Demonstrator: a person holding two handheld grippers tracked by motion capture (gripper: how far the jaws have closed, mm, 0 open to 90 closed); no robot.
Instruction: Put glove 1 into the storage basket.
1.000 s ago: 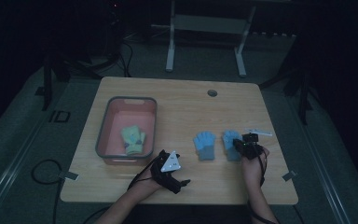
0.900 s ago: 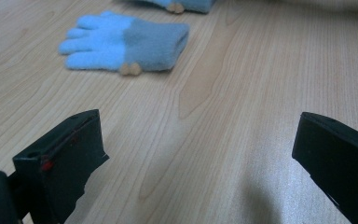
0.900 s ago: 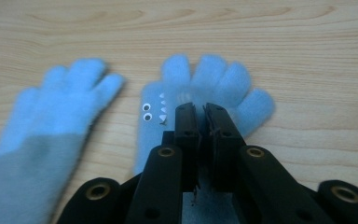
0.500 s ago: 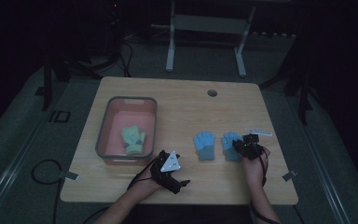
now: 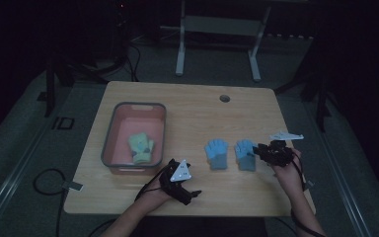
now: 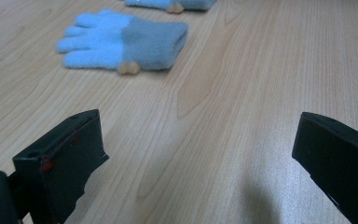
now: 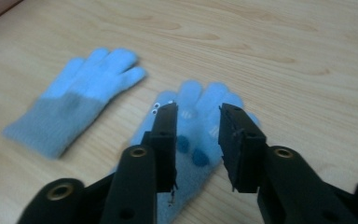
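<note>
Two blue gloves with grey cuffs lie side by side on the wooden table (image 5: 192, 113). The left glove (image 5: 216, 154) (image 7: 74, 105) (image 6: 126, 39) is plain. The right glove (image 5: 245, 154) (image 7: 193, 93) has small eyes and dark dots on it. My right gripper (image 5: 259, 150) (image 7: 198, 112) hovers just over the right glove. Its jaws have just been opening and stand a little apart, with the glove lying flat beneath them and not pinched. My left gripper (image 5: 193, 191) (image 6: 200, 140) rests near the table's front edge, wide open with nothing between its jaws.
A pink bin with a grey rim (image 5: 116, 116) stands at the left with a yellow-green glove (image 5: 140, 147) inside. A round cable hole (image 5: 224, 98) sits near the table's far edge. A metal stand and cables are on the dark floor behind.
My right gripper has drawn slightly to the right, off the right glove, which stays flat on the table. My left gripper has not moved.
</note>
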